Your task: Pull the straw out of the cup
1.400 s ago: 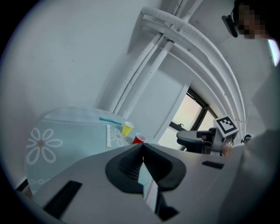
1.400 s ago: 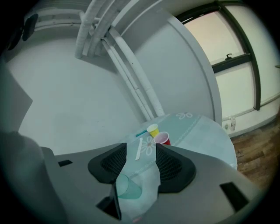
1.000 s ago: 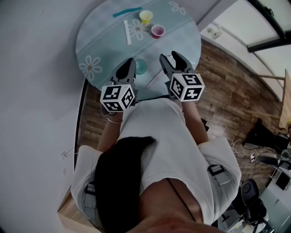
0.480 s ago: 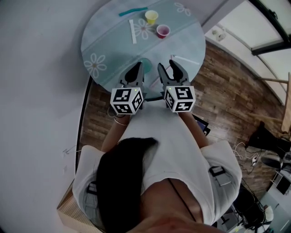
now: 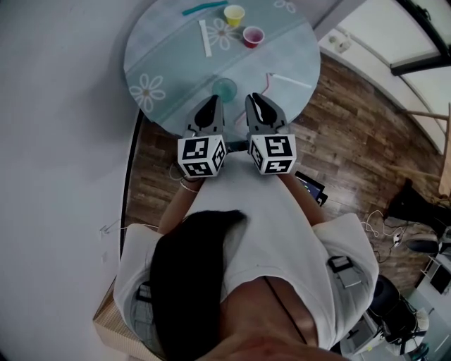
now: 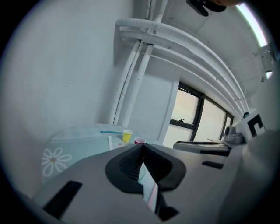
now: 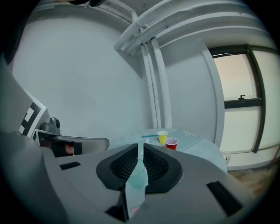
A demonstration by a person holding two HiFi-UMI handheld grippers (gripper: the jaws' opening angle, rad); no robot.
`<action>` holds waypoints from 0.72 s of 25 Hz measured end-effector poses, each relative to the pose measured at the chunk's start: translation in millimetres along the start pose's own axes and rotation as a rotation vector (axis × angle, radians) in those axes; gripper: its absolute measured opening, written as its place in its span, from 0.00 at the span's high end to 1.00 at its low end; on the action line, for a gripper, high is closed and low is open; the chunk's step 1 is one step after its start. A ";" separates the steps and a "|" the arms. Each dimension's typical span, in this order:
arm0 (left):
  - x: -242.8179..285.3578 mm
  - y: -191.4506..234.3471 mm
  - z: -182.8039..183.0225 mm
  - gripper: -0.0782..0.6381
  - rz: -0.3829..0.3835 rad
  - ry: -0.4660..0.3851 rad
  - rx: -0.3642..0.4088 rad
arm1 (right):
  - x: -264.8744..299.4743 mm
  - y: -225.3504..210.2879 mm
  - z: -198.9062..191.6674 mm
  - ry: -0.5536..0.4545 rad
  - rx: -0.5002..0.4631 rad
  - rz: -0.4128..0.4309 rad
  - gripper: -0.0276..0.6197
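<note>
A teal cup [image 5: 225, 89] stands on the round flowered table [image 5: 162, 53], near its front edge, with no straw in it. A white straw with a pink end [image 5: 289, 80] lies flat on the table to the cup's right. My left gripper [image 5: 209, 113] [image 6: 142, 145] is shut and empty, just short of the cup on its left. My right gripper [image 5: 259, 109] [image 7: 140, 146] is beside it. Its jaws are closing to a narrow slit with nothing between them. The teal cup [image 7: 139, 175] shows through that slit.
At the table's far side stand a yellow cup [image 5: 234, 14] and a red cup [image 5: 252, 35]. A white straw [image 5: 205, 38] and a teal straw [image 5: 200, 8] lie there. A wall runs along the left. Wooden floor lies to the right.
Both grippers have drawn back from over the table to its front edge, uncovering the teal cup. The right jaws have gone from wide open to a narrow slit.
</note>
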State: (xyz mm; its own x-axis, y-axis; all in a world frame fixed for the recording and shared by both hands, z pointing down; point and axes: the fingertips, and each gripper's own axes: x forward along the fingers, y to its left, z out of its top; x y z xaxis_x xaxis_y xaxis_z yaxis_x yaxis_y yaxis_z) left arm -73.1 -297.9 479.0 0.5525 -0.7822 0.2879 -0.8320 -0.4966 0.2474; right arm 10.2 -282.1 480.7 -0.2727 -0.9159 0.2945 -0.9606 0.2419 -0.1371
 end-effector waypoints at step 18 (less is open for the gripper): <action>9.3 -7.2 -0.4 0.88 -0.061 -0.001 0.050 | 2.2 22.6 11.1 -0.050 -0.162 -0.010 0.91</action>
State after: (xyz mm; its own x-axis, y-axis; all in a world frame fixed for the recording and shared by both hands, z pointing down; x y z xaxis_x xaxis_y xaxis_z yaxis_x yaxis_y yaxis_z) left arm -61.9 -301.5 480.3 0.6018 -0.7507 0.2726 -0.7986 -0.5610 0.2181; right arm -11.5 -282.2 467.7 -0.2635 -0.9324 0.2472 -0.9606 0.2771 0.0214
